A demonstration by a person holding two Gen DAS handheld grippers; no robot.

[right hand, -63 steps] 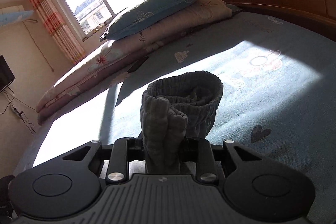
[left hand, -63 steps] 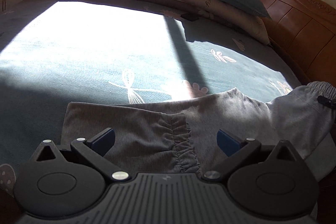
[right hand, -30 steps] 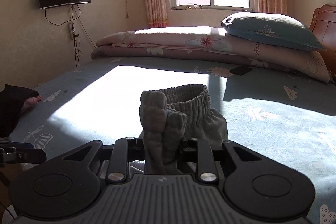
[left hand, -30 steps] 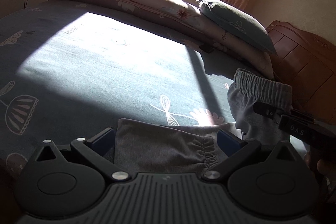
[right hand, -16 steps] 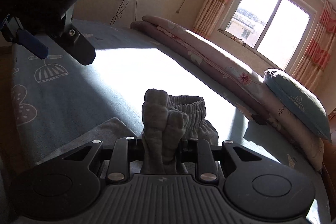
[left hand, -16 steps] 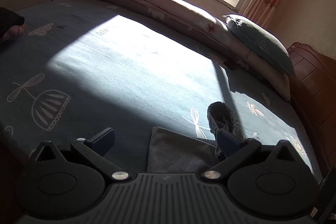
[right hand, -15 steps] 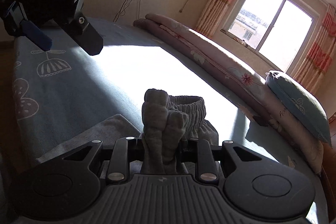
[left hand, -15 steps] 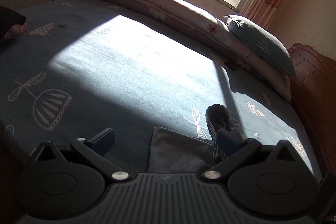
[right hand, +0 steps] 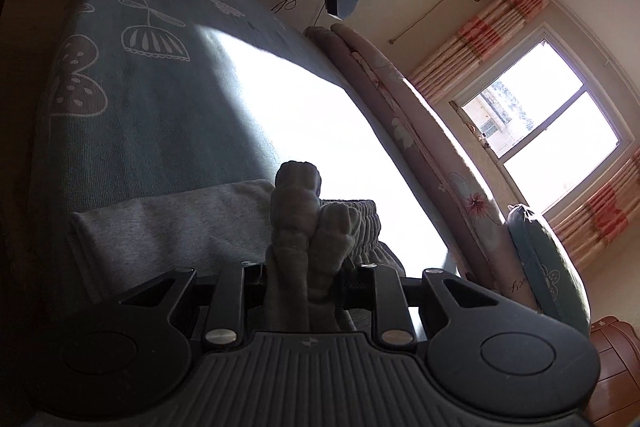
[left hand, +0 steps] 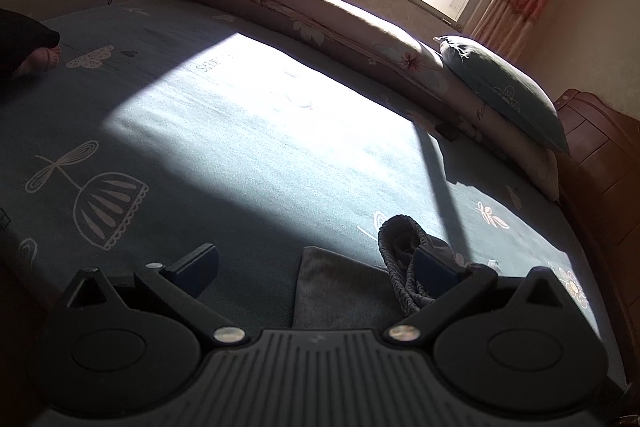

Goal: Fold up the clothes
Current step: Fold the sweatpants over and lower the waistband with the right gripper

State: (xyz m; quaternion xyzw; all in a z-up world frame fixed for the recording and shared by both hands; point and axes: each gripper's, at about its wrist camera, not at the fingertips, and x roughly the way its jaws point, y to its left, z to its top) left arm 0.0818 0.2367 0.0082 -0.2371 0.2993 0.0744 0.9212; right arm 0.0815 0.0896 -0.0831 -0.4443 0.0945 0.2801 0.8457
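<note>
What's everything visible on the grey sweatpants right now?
The grey sweatpants look like soft knit jersey with a ribbed elastic waistband. One flat folded part lies on the teal bedsheet, its edge straight and smooth. The waistband end is bunched into thick folds and pinched in the right gripper, standing up above the flat part. In the left wrist view the waistband curls as a loop beside the open left gripper, which holds none of the cloth.

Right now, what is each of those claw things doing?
Left gripper: open, holding nothing.
Right gripper: closed on the bunched waistband of the grey trousers.
</note>
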